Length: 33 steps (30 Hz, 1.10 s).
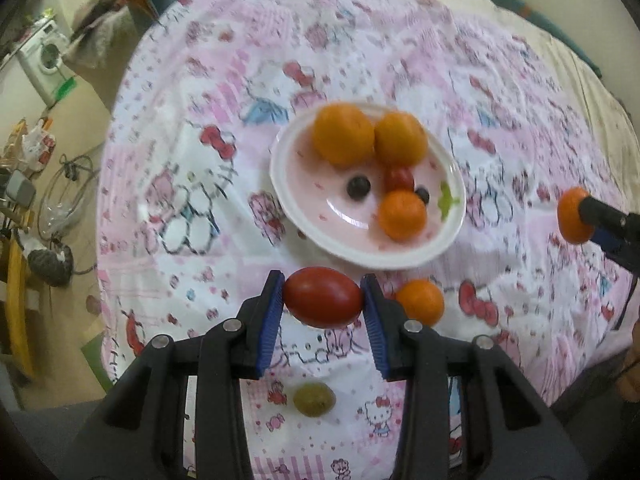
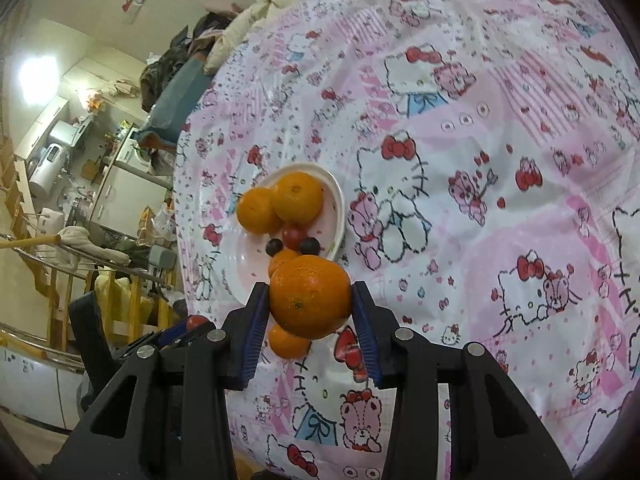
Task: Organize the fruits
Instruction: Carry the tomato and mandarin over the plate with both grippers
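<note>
My left gripper is shut on a red tomato, held just in front of the white plate. The plate holds two large oranges, a small orange, a cherry tomato and two dark berries. My right gripper is shut on an orange, held above the bedspread near the plate. It shows at the right edge of the left wrist view. A loose small orange and a green grape lie on the bedspread.
The pink Hello Kitty bedspread covers the bed. Its left edge drops to a floor with clutter and a washing machine. A beige quilt lies at the far right. A kitchen area and wooden railing are left of the bed.
</note>
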### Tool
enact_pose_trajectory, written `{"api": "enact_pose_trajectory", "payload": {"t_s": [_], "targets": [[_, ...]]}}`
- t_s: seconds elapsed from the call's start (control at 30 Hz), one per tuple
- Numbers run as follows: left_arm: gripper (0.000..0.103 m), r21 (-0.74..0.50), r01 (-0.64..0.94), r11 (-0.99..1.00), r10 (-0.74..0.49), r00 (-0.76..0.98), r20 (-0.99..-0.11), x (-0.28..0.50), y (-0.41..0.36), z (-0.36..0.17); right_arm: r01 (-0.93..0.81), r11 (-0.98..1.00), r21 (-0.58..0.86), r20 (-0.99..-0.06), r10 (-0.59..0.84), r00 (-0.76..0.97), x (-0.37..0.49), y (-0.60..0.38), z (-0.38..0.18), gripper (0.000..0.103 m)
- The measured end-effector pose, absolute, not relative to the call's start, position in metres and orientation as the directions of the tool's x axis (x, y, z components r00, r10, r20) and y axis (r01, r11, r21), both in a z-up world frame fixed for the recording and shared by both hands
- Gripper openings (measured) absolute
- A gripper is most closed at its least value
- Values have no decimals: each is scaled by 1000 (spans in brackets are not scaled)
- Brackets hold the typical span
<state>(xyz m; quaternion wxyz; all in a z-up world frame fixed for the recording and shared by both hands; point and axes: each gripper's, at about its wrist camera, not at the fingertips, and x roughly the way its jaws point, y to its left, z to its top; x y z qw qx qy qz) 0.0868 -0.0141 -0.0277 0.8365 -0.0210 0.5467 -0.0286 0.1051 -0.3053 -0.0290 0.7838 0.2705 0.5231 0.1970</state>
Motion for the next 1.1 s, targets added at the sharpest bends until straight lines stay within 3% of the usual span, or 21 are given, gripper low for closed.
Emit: {"api": "enact_pose_trajectory", "payload": {"t_s": [0.53, 1.1], "targets": [[35, -83, -17, 996, -68, 428, -901, 135, -2, -10, -52, 779, 625, -692, 584, 425, 120, -308, -15, 43], [35, -98, 38, 994, -105, 345, -933, 181, -17, -60, -83, 783, 617, -735, 610, 296, 170, -263, -54, 43]]}}
